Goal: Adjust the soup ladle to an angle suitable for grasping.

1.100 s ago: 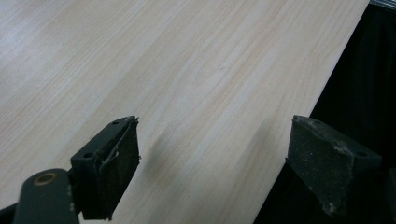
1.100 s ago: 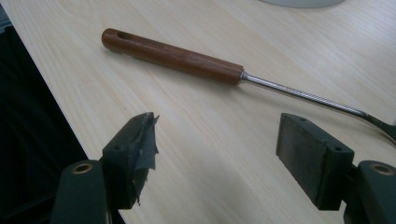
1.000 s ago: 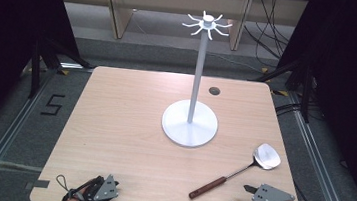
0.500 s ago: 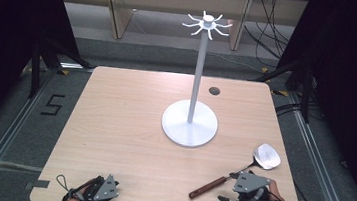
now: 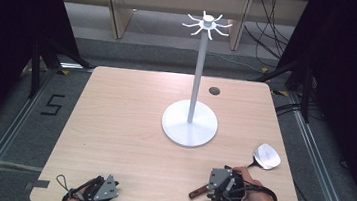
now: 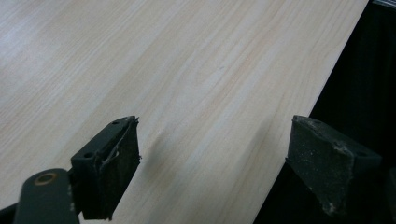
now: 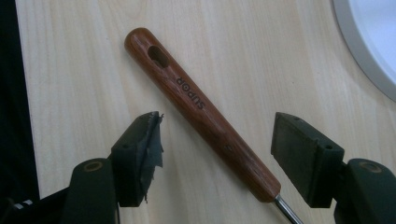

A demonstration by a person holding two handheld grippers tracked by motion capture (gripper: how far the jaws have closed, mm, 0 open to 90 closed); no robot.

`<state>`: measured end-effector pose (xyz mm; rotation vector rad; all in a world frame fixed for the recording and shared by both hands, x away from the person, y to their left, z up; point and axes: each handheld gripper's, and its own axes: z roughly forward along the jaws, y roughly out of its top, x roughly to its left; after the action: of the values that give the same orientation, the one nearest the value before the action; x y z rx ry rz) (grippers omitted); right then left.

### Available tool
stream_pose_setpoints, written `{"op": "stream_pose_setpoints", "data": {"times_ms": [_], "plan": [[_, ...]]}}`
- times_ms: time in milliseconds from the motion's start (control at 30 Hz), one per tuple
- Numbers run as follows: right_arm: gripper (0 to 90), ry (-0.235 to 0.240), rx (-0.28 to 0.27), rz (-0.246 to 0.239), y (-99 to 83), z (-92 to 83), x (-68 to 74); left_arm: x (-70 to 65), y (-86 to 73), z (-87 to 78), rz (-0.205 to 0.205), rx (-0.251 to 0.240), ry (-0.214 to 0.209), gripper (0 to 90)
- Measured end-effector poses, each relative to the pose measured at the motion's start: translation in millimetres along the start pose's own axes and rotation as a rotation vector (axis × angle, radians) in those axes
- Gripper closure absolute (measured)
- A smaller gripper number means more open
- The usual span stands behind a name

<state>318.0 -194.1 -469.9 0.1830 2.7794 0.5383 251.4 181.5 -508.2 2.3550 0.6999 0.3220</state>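
Note:
A spatula lies at the table's front right, with a shiny metal head and a brown wooden handle marked SUPOR that has a hanging hole at its end. My right gripper hovers over that handle. In the right gripper view this gripper is open, and the handle runs diagonally between the jaws without touching them. My left gripper rests near the front left edge. In the left gripper view it is open with nothing in it, over the table's edge.
A white stand with a round base and a tall pole topped by a ring of hooks occupies the table's middle. The base's rim lies close to the handle. A small dark hole marks the far right of the table.
My right gripper has moved left and forward from the table's front right corner until its open jaws straddle the spatula handle. The left gripper has stayed put.

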Motion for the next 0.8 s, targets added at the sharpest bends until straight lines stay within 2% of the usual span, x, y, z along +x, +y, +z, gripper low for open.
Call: {"op": "stream_pose_setpoints", "data": {"times_ms": [33, 67, 100, 200, 233, 333, 367, 400, 433, 500, 533, 567, 600, 633, 667, 700, 733, 767, 800], "plan": [[35.1, 0.0, 0.0, 0.0, 0.0, 0.0, 0.0, 0.0, 0.0, 0.0, 0.001, 0.0, 0.0, 16.1], [35.5, 0.032, 0.009, 0.02, 1.4, 0.8, -0.7, 0.2, 0.0, 0.0, 0.002, 0.002, 0.001, 16.1], [35.5, 0.032, 0.009, 0.02, 1.4, 0.8, -0.7, 0.3, 0.0, 0.0, 0.001, 0.002, 0.001, 16.1], [38.5, 0.041, 0.029, -0.004, 3.4, 4.8, -4.8, 0.0, -0.1, 0.2, 0.001, 0.001, -0.001, 16.1], [40.0, 0.072, 0.041, -0.031, 5.6, 11.1, -8.4, 0.2, -0.1, 0.0, 0.001, 0.003, 0.001, 16.1], [42.7, 0.097, 0.054, -0.035, 6.9, 14.0, -10.6, -0.2, -0.1, -0.2, -0.001, -0.002, 0.002, 16.1], [43.5, 0.088, 0.103, 0.011, 6.9, 12.5, -8.4, 0.2, -0.1, -0.3, 0.002, 0.002, 0.001, 16.1], [46.7, 0.094, 0.137, 0.015, 8.5, 14.7, -7.9, 0.3, -0.2, -0.2, 0.0, 0.003, 0.002, 16.1], [47.4, 0.099, 0.14, -0.017, 9.8, 17.2, -9.8, 0.6, -0.1, 0.2, 0.0, 0.003, -0.001, 16.1], [48.8, 0.11, 0.119, -0.033, 10.8, 19.1, -11.3, 0.0, -0.1, -0.3, 0.0, -0.001, 0.002, 16.1], [49.5, 0.115, 0.144, -0.041, 12.4, 18.1, -10.7, 0.2, -0.2, -0.5, 0.002, 0.0, 0.001, 16.1], [52.6, 0.123, 0.172, -0.074, 16.7, 18.5, -11.0, 0.8, -0.2, -0.1, 0.0, 0.004, 0.0, 16.0], [54.4, 0.143, 0.172, -0.078, 19.3, 19.8, -11.4, 0.8, -0.2, -0.1, 0.0, 0.004, 0.0, 16.0], [55.6, 0.153, 0.194, -0.054, 21.3, 19.6, -10.1, 0.5, -0.2, -0.1, 0.0, 0.001, -0.002, 16.0], [56.7, 0.171, 0.213, -0.052, 23.1, 20.1, -11.0, 0.5, -0.2, -0.1, 0.001, 0.001, -0.002, 16.0], [57.4, 0.179, 0.207, -0.079, 24.8, 21.7, -13.3, 0.9, -0.2, -0.1, 0.002, 0.004, 0.0, 16.0], [58.1, 0.186, 0.224, -0.074, 26.4, 21.6, -13.7, 1.0, -0.2, -0.2, 0.0, 0.004, -0.001, 16.0], [58.9, 0.191, 0.212, -0.111, 27.9, 23.8, -16.1, 1.0, -0.2, -0.2, 0.0, 0.004, -0.001, 16.0], [59.5, 0.212, 0.196, -0.169, 29.9, 25.6, -19.2, 0.8, -0.2, -0.2, -0.002, 0.002, -0.001, 16.0]]}}
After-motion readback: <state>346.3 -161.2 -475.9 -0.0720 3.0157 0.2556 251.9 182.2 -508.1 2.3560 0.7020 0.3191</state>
